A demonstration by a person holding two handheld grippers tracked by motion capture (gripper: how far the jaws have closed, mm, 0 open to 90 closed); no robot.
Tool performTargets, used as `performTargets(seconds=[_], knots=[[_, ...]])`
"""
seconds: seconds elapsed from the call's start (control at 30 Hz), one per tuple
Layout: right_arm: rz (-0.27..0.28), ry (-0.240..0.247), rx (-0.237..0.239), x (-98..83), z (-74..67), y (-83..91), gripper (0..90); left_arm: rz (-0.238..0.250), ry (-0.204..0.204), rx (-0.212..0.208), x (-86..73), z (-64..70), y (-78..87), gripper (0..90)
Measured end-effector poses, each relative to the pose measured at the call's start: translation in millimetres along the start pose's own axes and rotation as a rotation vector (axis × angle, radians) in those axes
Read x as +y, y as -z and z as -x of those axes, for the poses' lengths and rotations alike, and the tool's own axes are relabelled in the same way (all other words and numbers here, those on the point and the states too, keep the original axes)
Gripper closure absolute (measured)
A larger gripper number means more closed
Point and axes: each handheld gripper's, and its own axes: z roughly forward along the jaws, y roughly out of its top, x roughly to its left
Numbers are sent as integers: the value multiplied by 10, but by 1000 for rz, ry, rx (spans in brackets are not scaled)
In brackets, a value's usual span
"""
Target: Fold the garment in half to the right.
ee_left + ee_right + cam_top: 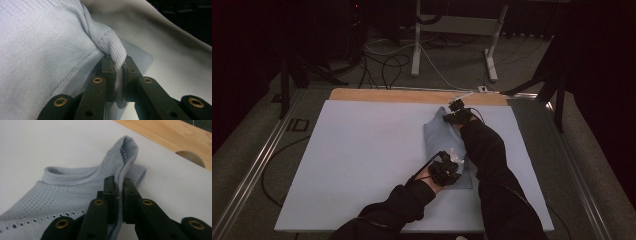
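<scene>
Table: our top lies right of centre, long axis running away from us.
Right gripper: pinches the far ribbed edge.
Left gripper: we clamp the near hem.

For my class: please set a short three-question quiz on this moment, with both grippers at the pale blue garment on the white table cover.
1. True or false: the left gripper is shut on a bunched fold of the garment.
2. Which part does the right gripper pinch? A) a button B) a ribbed edge near the neckline C) a zip
3. Fill in: beyond the white cover, the far strip of the table is bare ____.

Key
1. True: cloth sits between its closed jaws.
2. B: ribbed knit passes between the jaws, beside the collar band.
3. Wood.
</scene>
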Motion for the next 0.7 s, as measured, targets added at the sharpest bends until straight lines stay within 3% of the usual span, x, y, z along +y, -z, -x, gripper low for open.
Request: performTargets(seconds=[0.1,0.17,0.37,0.47,0.53,0.7], knots=[[-11,-20,-12,-11,19,-17,757,-6,1,1,-3,5,-22,839],[-18,-6,-53,-13,17,-15,676,-13,-4,0,-5,-1,-33,839],[-3,-11,-50,22,49,113,302,-15,9,-8,-6,-12,-56,838],[31,-23,0,31,61,237,131,-17,13,-14,-3,-6,-63,837],[38,-19,-19,35,50,320,130,-20,19,-22,6,-4,-76,832],[44,-9,7,15,16,438,117,-12,33,-47,31,35,-100,801]])
